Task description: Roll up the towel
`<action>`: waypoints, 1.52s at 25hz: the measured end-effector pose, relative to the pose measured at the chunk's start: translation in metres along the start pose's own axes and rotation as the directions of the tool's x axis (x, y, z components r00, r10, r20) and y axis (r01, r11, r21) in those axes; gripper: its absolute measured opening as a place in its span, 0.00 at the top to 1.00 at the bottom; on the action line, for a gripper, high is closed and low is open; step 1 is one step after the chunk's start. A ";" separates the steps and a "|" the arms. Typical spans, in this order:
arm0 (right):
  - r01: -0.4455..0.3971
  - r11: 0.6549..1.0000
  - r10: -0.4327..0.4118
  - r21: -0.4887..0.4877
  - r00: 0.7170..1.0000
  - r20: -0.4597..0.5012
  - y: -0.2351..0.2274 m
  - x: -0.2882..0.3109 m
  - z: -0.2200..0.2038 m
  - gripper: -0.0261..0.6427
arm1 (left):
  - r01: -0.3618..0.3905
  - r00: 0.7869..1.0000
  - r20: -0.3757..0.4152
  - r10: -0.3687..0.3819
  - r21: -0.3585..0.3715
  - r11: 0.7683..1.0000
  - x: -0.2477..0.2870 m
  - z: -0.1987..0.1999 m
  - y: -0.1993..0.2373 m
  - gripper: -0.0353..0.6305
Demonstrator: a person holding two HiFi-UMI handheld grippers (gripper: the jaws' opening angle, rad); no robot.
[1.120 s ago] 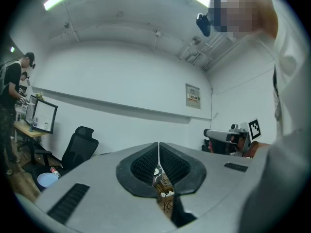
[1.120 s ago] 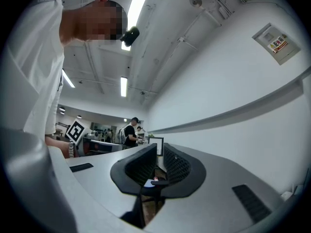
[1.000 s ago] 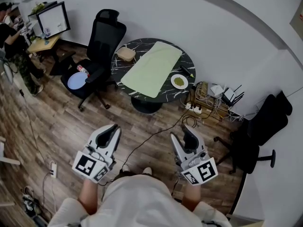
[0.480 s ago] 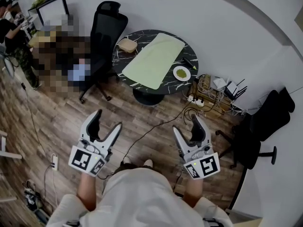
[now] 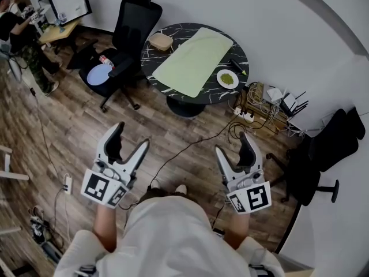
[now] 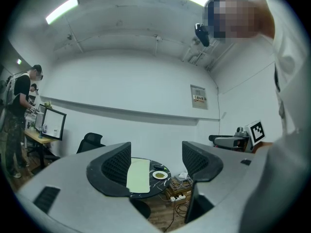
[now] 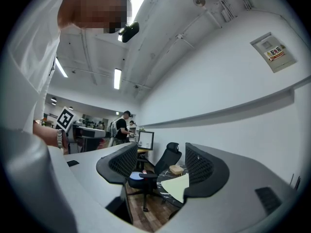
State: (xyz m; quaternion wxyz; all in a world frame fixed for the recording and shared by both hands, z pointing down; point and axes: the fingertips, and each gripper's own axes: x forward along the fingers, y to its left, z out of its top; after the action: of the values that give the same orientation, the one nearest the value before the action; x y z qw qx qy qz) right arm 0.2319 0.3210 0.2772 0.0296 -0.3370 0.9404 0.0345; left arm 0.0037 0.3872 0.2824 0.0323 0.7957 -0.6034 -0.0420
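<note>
– Head view consulted first: where is the towel found?
– It is seen spread flat and unrolled on the round table, well apart from both grippers. A plate lies just beside one long side and a box near the other.
– And how are the grippers set?
– The left gripper and the right gripper are held out over the floor. Both pairs of jaws are spread wide, having just been opening, and nothing is caught between either pair.
– How is the step in hand best done?
– The table must be reached first. One short end is probably best taken at both corners, with the jaws kept wide until the cloth's edge lies between them, so that the roll is started straight. The plate should be given room.
– What is added by the gripper views?
– In the left gripper view the towel and plate are framed between the jaws, so that gripper is judged to be aimed at them. In the right gripper view only a corner of the towel is shown, partly hidden behind one jaw. A chair and a person farther off are shown there instead. The towel's full outline is given only from above.
</note>
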 end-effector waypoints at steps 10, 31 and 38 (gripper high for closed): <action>-0.049 0.998 0.050 0.044 0.999 -0.021 -0.043 -0.008 -0.021 0.56 | -0.049 0.998 -0.038 0.049 -0.002 0.999 0.032 -0.013 -0.020 0.49; 0.066 0.996 -0.067 0.066 0.998 0.015 -0.106 0.070 -0.053 0.56 | -0.004 1.000 -0.028 0.005 0.022 1.000 0.138 -0.023 0.070 0.49; 0.174 0.984 -0.172 0.030 0.984 -0.047 -0.108 0.202 -0.063 0.56 | 0.114 0.989 -0.090 -0.114 -0.011 0.993 0.218 -0.041 0.191 0.49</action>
State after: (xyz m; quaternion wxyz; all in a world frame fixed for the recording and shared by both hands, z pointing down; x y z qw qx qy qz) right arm 0.1427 0.1044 0.3194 0.0173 -0.4175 0.9085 0.0085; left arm -0.1160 0.1256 0.3365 0.0594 0.8298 -0.5548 -0.0097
